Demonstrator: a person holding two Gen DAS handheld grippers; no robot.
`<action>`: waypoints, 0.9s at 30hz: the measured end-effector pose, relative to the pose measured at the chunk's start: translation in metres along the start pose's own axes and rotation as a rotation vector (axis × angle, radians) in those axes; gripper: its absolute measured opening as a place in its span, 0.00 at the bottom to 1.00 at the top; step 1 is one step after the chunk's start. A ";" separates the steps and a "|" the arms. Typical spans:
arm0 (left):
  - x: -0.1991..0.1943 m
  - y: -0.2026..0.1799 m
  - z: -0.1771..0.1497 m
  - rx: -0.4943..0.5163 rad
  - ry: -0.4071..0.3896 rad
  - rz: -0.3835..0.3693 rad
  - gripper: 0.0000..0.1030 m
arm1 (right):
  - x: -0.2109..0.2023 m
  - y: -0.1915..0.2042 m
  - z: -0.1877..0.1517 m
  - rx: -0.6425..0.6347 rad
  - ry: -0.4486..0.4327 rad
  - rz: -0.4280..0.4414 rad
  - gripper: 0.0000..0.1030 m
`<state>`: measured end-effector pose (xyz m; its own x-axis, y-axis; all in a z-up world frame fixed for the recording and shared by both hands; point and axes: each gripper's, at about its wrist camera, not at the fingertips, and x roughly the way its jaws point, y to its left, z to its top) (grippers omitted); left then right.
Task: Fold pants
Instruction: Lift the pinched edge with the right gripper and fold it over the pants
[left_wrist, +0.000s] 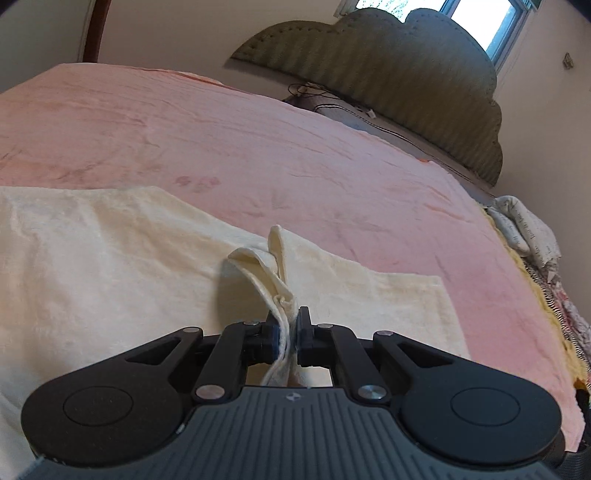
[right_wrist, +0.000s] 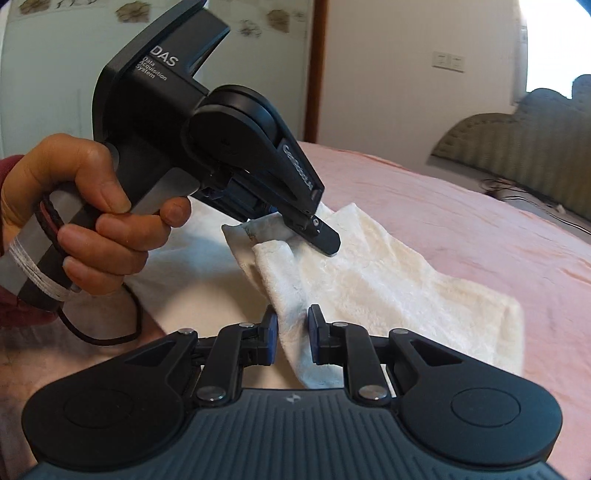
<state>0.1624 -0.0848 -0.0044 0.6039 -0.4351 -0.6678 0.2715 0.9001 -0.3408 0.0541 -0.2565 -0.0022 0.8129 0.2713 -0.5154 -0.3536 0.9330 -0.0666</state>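
Left gripper (left_wrist: 289, 334): jaws pressed together on a raised fold of the cream pants (left_wrist: 110, 258), pinching it. Right gripper (right_wrist: 291, 339): jaws spread, cloth edge hanging between the pads; contact unclear. Person's left hand (right_wrist: 85, 218) wraps the left gripper's handle, tool body tilted nose-down toward the cloth. Pants lie spread on the pink bedspread (left_wrist: 258, 147), one edge lifted. Green headboard (left_wrist: 388, 92) behind.

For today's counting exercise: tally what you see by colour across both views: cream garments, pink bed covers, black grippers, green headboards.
Cream: 1, the pants
Pink: 1, the bed cover
Black: 2, the left gripper and the right gripper
Green: 1, the headboard
Total: 5
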 end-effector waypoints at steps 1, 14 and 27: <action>0.004 0.003 -0.001 -0.004 0.024 0.003 0.08 | 0.006 0.003 0.000 -0.003 0.012 0.007 0.16; -0.039 0.039 0.010 -0.109 -0.028 0.104 0.52 | 0.001 0.015 0.006 -0.014 0.029 0.033 0.21; -0.043 0.039 0.000 -0.255 0.146 -0.203 0.60 | 0.001 0.019 0.010 -0.014 -0.015 -0.107 0.21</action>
<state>0.1473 -0.0308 0.0113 0.4386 -0.6202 -0.6504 0.1684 0.7676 -0.6184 0.0527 -0.2361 0.0043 0.8528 0.1741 -0.4924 -0.2710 0.9535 -0.1321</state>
